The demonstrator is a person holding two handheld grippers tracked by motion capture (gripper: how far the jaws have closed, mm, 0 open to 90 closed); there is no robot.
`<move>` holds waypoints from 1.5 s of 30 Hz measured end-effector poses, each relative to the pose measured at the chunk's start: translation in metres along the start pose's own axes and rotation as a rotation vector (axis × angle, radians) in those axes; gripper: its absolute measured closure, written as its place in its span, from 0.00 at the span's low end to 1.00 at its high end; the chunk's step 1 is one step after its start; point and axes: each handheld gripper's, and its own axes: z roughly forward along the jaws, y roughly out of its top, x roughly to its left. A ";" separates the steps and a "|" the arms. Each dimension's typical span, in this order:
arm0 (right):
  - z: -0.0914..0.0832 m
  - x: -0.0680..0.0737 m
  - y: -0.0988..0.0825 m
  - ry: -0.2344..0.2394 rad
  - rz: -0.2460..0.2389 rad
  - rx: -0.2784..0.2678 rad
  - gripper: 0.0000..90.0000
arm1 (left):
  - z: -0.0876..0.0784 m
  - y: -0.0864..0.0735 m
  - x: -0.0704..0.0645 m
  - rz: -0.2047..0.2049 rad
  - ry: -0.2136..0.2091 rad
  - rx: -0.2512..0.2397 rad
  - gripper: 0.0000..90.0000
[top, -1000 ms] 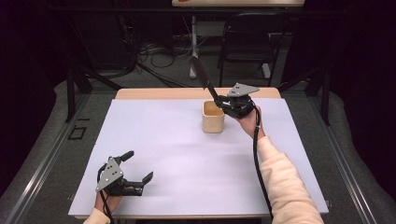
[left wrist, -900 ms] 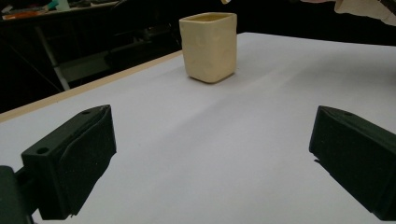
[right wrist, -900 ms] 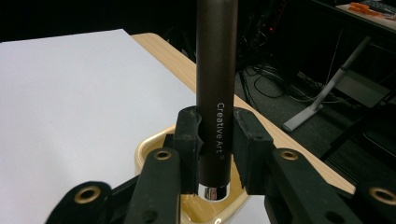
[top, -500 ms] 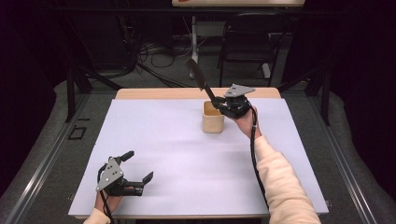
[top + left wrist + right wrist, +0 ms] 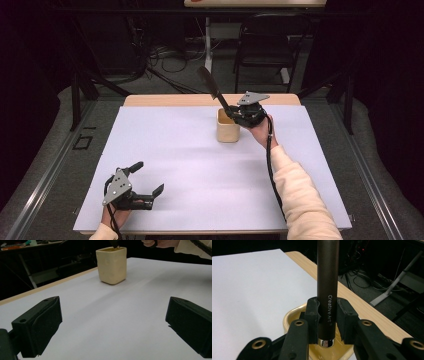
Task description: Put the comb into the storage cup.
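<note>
My right hand-held gripper (image 5: pixel 325 322) is clamped on a dark brush handle (image 5: pixel 327 287) marked "Creative Art", its metal end just above the mouth of the cream cup (image 5: pixel 227 127). Since a second ago the handle has tipped a little further toward eleven o'clock in the high view, while the hand has hardly shifted; I judge I am settling the brush into the cup, not lifting it away. The cup stands at about one o'clock on the desk (image 5: pixel 200 170), near the far edge. My left hand-held gripper (image 5: pixel 134 186) rests at seven o'clock, jaws wide apart and holding nothing. A white sheet covers the desk, bare wood showing along the far edge. Beyond is a dark room with cables, a chair and stand legs.
</note>
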 end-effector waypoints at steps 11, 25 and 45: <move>0.010 -0.001 -0.005 0.006 0.006 0.043 0.81 | 0.000 0.000 0.000 -0.001 -0.006 -0.008 0.00; 0.019 -0.003 -0.007 0.014 -0.006 0.099 0.81 | 0.000 0.000 0.000 -0.001 -0.005 -0.007 0.00; 0.032 -0.002 -0.002 0.019 -0.034 0.221 0.80 | 0.000 0.000 0.000 -0.001 -0.005 -0.005 0.01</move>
